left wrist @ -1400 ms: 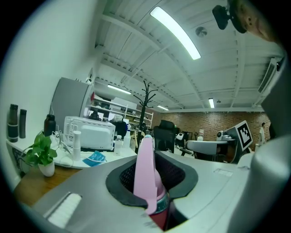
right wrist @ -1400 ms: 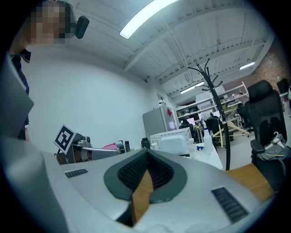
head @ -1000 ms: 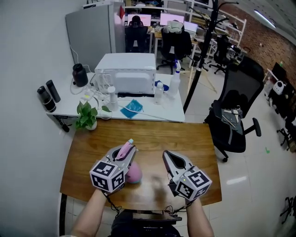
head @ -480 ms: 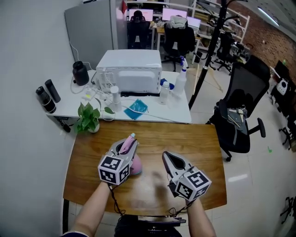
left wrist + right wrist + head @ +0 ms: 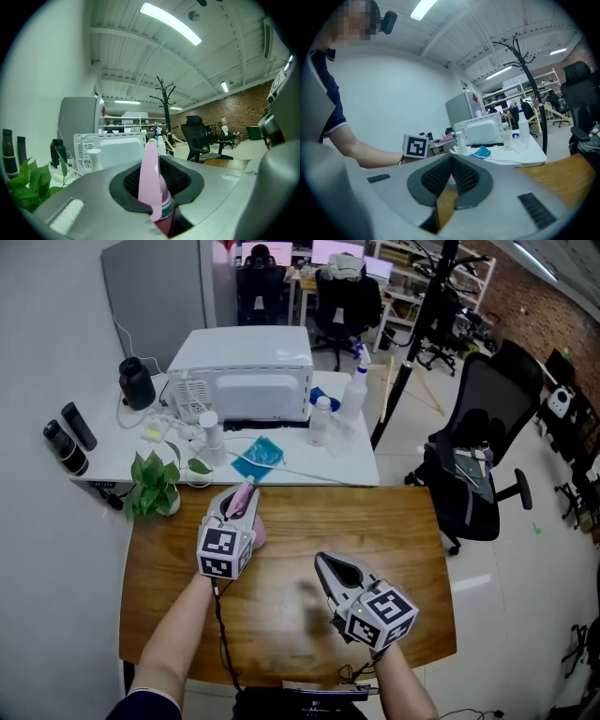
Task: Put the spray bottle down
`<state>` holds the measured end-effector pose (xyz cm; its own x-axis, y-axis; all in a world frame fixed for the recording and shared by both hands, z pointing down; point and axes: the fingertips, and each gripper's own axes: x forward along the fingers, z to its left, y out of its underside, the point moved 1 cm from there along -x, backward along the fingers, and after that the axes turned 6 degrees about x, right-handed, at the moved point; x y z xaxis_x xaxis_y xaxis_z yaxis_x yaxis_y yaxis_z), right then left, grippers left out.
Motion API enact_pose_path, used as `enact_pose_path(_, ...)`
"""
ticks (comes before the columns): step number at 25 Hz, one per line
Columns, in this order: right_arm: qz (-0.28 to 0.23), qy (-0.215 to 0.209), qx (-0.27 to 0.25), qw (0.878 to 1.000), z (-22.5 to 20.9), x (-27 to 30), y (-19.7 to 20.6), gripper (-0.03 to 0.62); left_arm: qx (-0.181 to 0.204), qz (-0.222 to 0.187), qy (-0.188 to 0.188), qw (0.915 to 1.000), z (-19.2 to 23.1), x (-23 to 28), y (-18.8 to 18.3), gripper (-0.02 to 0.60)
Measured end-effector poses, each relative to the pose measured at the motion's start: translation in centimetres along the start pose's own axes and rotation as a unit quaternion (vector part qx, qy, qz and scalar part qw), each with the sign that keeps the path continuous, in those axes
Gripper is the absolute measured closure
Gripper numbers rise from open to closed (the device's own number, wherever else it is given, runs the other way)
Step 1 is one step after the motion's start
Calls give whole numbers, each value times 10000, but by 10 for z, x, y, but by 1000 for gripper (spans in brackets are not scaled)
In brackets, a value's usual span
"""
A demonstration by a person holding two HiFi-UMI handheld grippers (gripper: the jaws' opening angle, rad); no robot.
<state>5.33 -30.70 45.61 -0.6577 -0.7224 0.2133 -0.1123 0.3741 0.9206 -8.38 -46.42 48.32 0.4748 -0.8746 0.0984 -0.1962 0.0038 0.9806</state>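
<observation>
Our left gripper (image 5: 232,510) is clamped tight on the pink plastic spray bottle (image 5: 255,533), over the far left part of the brown wooden table (image 5: 403,540), right near the small green potted plant (image 5: 150,486). From the head view we only get pink: the narrow spray head poking out by the jaw tips and the rounder body bulging on the gripper's right side. The left gripper view fills in what that one misses, a silvery collar and a darker red part below the pink head, squeezed between the black pads. The right gripper view is the only one that shows our right gripper (image 5: 452,159) properly. Its pads meet at the tips with nothing in them, just wood through the little gap lower down, and our bare forearm (image 5: 365,154) is off to the left. Compared to a second ago, the left gripper and bottle have travelled from the near middle of the table, next to the right gripper, out to that far left spot. The right one has only shifted a little. The bottle's long axis runs roughly along the jaws, tilted rather than upright, with the head pointing away from us toward the white desk (image 5: 342,460) and the white boxy microwave (image 5: 244,371). We can't tell if its base touches the wood.
</observation>
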Motion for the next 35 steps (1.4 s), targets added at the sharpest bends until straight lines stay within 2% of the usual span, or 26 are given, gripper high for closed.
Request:
enact_pose_path(5, 62, 91, 42, 9999, -11, 7, 3, 588, 213, -3, -178, 9996, 18, 34, 14, 508)
enact_pose_path(11, 165, 209, 111, 9996, -22, 10, 8, 588, 231, 136, -386, 9989, 31, 60, 38, 508)
enact_pose_path(16, 203, 286, 152, 9993, -29, 11, 11, 588, 175, 267, -499, 9982, 34, 66, 57, 508)
enact_pose_path(21, 207, 309, 199, 9991, -35, 15, 11, 588, 166, 198, -639, 9976, 37, 67, 57, 506)
enact_pose_path(26, 201, 294, 227, 9991, -36, 16, 12, 588, 210, 212, -606, 9977, 31, 65, 59, 495)
enact_pose_path(27, 195, 294, 229, 9991, -36, 16, 12, 588, 193, 244, -594, 9977, 31, 65, 60, 489)
enact_pose_path(29, 183, 297, 235, 9991, -36, 15, 11, 588, 160, 324, -572, 9977, 31, 65, 63, 428)
enact_pose_path(31, 178, 303, 244, 9991, -36, 14, 11, 588, 157, 384, -568, 9975, 31, 64, 65, 418)
enact_pose_path(35, 158, 310, 243, 9991, -36, 10, 11, 588, 75, 606, -420, 9972, 27, 62, 77, 337)
